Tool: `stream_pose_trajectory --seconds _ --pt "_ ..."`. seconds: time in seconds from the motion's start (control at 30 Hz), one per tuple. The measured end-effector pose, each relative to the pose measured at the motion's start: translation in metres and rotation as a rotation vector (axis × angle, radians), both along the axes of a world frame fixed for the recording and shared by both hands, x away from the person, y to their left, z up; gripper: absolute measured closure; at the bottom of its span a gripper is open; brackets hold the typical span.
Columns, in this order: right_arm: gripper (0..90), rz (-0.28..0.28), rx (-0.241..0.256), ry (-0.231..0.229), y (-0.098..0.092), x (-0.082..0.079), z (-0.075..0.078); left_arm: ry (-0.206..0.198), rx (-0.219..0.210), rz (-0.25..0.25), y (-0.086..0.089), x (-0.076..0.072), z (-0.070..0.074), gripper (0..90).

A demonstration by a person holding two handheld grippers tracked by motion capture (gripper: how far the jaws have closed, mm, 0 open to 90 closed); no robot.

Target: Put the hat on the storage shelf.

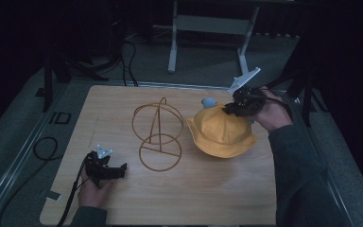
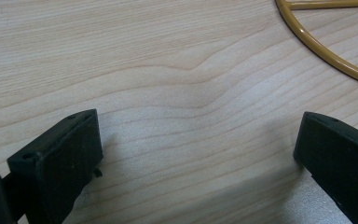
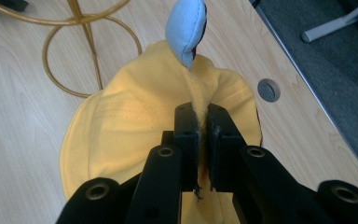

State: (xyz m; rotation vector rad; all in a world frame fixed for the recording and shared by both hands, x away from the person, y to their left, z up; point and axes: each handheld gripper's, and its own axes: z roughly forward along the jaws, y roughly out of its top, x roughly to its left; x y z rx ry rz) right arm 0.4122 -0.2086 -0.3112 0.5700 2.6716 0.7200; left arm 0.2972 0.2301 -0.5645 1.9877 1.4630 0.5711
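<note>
A yellow hat (image 1: 220, 132) with a small blue ear (image 1: 209, 101) lies on the wooden table (image 1: 194, 194), right of a gold wire stand (image 1: 158, 132). My right gripper (image 1: 231, 109) pinches a fold of the hat's crown; in the right gripper view its jaws are shut on the yellow fabric of the hat (image 3: 130, 126), the blue ear (image 3: 185, 30) sticking up beyond. My left gripper (image 1: 118, 171) rests low at the front left, open, its fingers (image 2: 60, 158) wide apart over bare wood. The gold wire stand's base ring (image 2: 326, 53) curves past the top right of that view.
A round hole (image 3: 268, 89) sits in the tabletop near its right edge. Black cables (image 1: 42, 146) lie on the floor at the left. A white frame (image 1: 208, 28) stands beyond the table's far edge.
</note>
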Motion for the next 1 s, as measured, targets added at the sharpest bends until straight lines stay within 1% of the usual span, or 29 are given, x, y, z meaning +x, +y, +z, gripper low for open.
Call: stream_pose_trajectory --seconds 0.4,0.7,1.0 --pt "83.9 0.045 0.001 -0.011 0.013 -0.001 0.014 0.000 0.000 0.000 0.000 0.000 0.000 0.8" --pt "83.9 0.074 0.009 -0.010 0.018 0.000 0.020 -0.001 0.001 -0.001 0.000 0.000 0.000 0.8" --pt "83.9 0.088 0.022 -0.009 0.021 0.000 0.023 -0.001 0.000 0.000 0.000 0.000 0.000 0.8"
